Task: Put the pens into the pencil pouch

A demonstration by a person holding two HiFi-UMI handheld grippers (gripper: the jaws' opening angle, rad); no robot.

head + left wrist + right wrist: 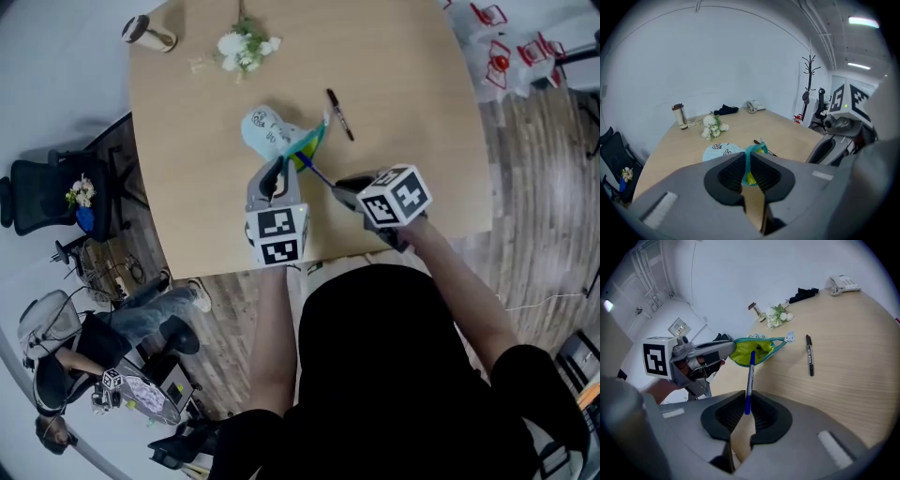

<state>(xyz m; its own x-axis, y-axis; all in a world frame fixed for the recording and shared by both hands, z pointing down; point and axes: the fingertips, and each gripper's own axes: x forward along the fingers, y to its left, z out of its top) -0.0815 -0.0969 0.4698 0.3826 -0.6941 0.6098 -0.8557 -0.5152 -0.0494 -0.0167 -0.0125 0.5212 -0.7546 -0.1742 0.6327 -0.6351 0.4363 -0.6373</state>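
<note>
Two grippers meet over the near part of the table (403,94). Your left gripper (749,169) is pinching the teal zip edge of the pencil pouch (267,131), its jaws pressed nearly together on the thin fabric. That edge is lifted, so the mouth gapes and the yellow-green lining shows. The rest of the pouch, pale blue with black print, rests on the table just beyond the gripper.

Your right gripper (747,411) is clamped on a blue pen (749,378), gripping it near its lower end. The pen sticks out ahead of the jaws and its far end sits at the pouch's open mouth, over the lining. Whether it has entered the pouch, you cannot tell.

One black pen (339,114) lies loose on the table, to the right of the pouch and apart from it. Farther off, a bunch of white flowers (244,47) lies beyond the pouch and a tumbler (147,33) stands at the far left corner. A telephone (843,284) and a dark cloth (804,294) sit at the far edge.
</note>
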